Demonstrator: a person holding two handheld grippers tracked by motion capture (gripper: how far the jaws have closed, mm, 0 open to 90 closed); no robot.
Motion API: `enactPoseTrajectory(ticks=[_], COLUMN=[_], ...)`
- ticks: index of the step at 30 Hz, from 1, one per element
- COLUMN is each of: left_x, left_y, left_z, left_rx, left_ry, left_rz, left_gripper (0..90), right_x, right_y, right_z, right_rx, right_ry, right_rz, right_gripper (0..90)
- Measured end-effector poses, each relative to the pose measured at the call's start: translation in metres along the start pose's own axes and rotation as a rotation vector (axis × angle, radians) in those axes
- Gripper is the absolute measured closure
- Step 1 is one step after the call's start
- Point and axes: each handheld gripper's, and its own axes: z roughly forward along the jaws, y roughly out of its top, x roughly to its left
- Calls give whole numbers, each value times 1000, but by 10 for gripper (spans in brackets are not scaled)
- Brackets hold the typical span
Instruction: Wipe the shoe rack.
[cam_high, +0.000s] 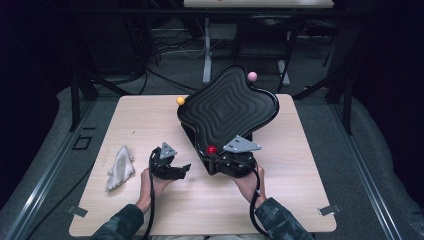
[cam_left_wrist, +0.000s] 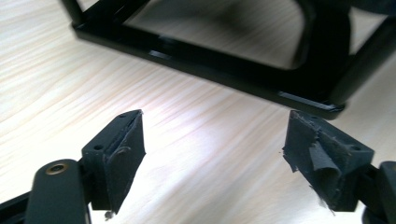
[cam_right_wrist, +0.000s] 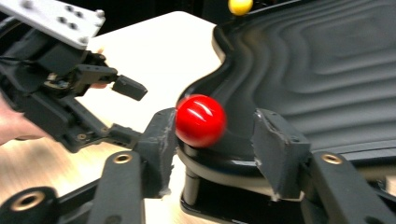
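The right gripper (cam_right_wrist: 210, 140) has its jaws apart around the red ball (cam_right_wrist: 200, 120) at the near corner of the black wavy tray (cam_high: 227, 107), one pad touching the ball. The left gripper (cam_high: 170, 165) rests beside it, jaws apart over bare table (cam_high: 150, 110). A yellow ball (cam_high: 180, 101) and a pink ball (cam_high: 252, 76) sit on the tray's far corners. A crumpled cloth (cam_high: 121, 166) lies near the table's left edge.

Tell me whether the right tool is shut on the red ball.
Not shut. In the right gripper view, the right tool brackets the red ball: one jaw touches it, and a gap separates the other.
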Motion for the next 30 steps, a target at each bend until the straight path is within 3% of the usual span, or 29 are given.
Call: enactPoseTrajectory(ticks=[2,7,11,15,16,17,18,20,24,30], left_x=[4,6,7,9,9,9,8,9,9,11], left_y=[-1,0,2,3,3,3,3,3,3,4], left_z=[0,0,-1,-1,-1,-1,-1,-1,-1,-4], left_rx=[2,-6,-12,-13,-15,-12,-11,-12,-10,-35], left_ry=[6,10,6,4,5,3,3,3,1,17], left_rz=[-16,-25,-34,-50,-56,-55,-54,-50,-59,-70], left_gripper=[187,173,171,168,167,167,166,165,162,157], right_x=[3,8,5,7,7,9,9,7,6,-6], right_y=[2,2,1,1,1,1,0,-1,-1,-8], right_z=[6,18,20,22,23,25,27,30,26,10], right_rx=[13,34,18,32,45,61,66,36,60,77], right_ry=[15,-6,29,-6,21,-41,-42,16,-9,-23], right_rz=[-7,-14,-5,-11,-13,-18,-16,-8,-23,-23], right_gripper=[521,586,591,571,568,578,586,595,598,598])
